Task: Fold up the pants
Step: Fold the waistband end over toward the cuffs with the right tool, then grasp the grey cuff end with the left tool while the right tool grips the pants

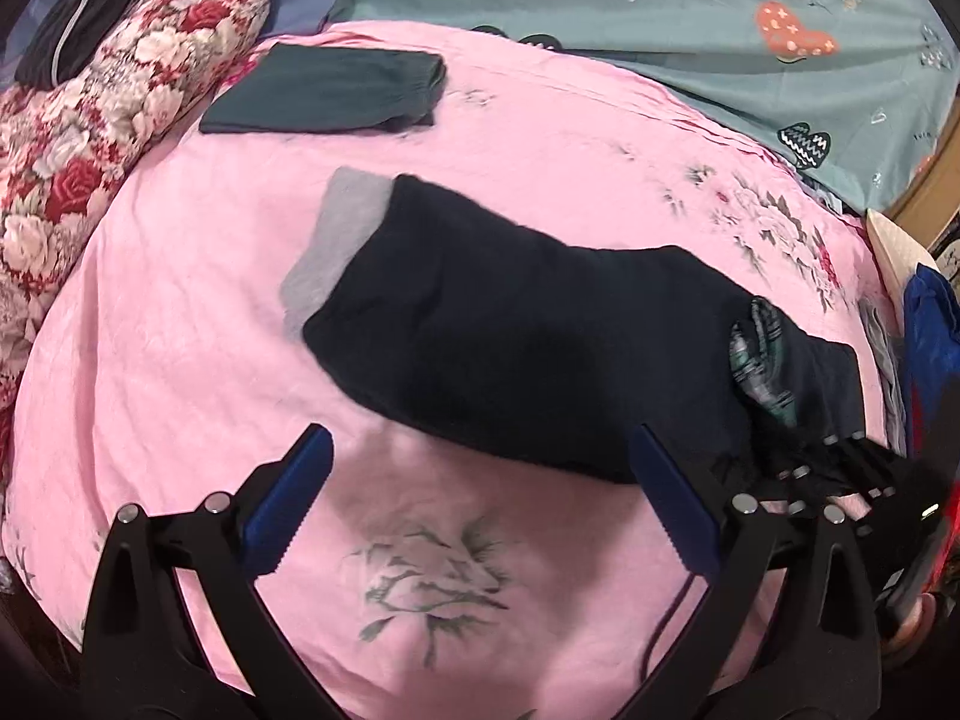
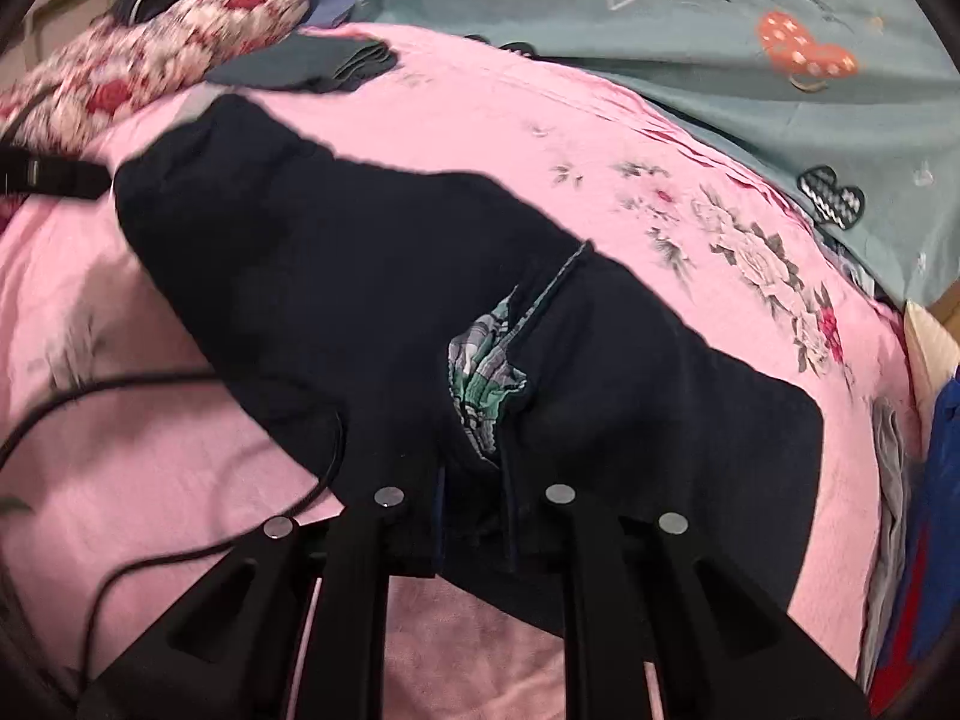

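Note:
Dark navy pants (image 1: 510,348) lie across the pink floral bedspread (image 1: 180,330), folded lengthwise, with a grey lining (image 1: 336,240) showing at the far left end and plaid green lining (image 2: 480,378) at the waist. My left gripper (image 1: 480,480) hovers open over the near edge of the pants, its blue pads (image 1: 288,498) wide apart and nothing pressed between them. My right gripper (image 2: 474,498) is shut on the pants' waist, with dark cloth bunched between its fingers. It also shows at the right of the left wrist view, the right gripper (image 1: 840,468).
A folded dark green garment (image 1: 324,90) lies at the far left of the bed beside a red floral quilt (image 1: 120,120). A teal heart-print sheet (image 1: 660,12) runs along the back. Blue clothes (image 1: 930,330) pile at the right edge. A black cable (image 2: 180,396) crosses the bedspread.

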The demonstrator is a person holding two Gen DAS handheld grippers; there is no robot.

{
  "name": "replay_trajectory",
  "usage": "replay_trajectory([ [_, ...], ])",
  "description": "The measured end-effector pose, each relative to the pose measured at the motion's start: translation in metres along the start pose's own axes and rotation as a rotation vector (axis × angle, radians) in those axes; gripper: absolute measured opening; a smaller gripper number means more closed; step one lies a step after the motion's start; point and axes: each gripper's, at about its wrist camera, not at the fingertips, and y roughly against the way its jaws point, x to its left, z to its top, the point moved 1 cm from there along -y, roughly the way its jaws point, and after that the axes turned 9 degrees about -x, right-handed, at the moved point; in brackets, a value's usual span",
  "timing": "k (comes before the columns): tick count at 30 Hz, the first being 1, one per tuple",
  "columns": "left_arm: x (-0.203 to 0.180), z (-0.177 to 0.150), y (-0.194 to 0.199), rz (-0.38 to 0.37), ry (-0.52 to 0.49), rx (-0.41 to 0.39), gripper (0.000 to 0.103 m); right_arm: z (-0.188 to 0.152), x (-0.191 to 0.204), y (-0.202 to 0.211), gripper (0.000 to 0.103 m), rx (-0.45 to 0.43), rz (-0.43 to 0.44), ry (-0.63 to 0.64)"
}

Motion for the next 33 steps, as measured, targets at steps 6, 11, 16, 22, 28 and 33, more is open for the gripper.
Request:
replay_trajectory([
  [6, 0.012, 0.003, -0.012, -0.023, 0.019, 0.009, 0.1, 0.012, 0.018, 0.013, 0.014, -0.042, 0.006, 0.05],
  [11, 0.022, 0.012, -0.019, -0.026, 0.036, 0.006, 0.1, -0.009, 0.056, -0.002, 0.039, 0.015, -0.044, 0.278],
  [16, 0.037, 0.016, -0.023, -0.011, 0.061, 0.011, 0.101, 0.028, 0.015, 0.052, 0.044, -0.044, 0.144, 0.031],
  [22, 0.045, 0.014, -0.023, -0.006, 0.079, 0.014, 0.101, 0.011, -0.093, 0.029, 0.044, -0.017, -0.028, -0.495],
  [28, 0.063, 0.018, -0.014, 0.036, 0.089, -0.006, 0.101, -0.008, -0.104, 0.009, 0.046, 0.117, -0.087, -0.451],
  [33, 0.097, 0.02, -0.013, 0.09, 0.167, -0.007, 0.101, -0.022, -0.085, -0.004, 0.061, 0.202, -0.015, -0.433],
])
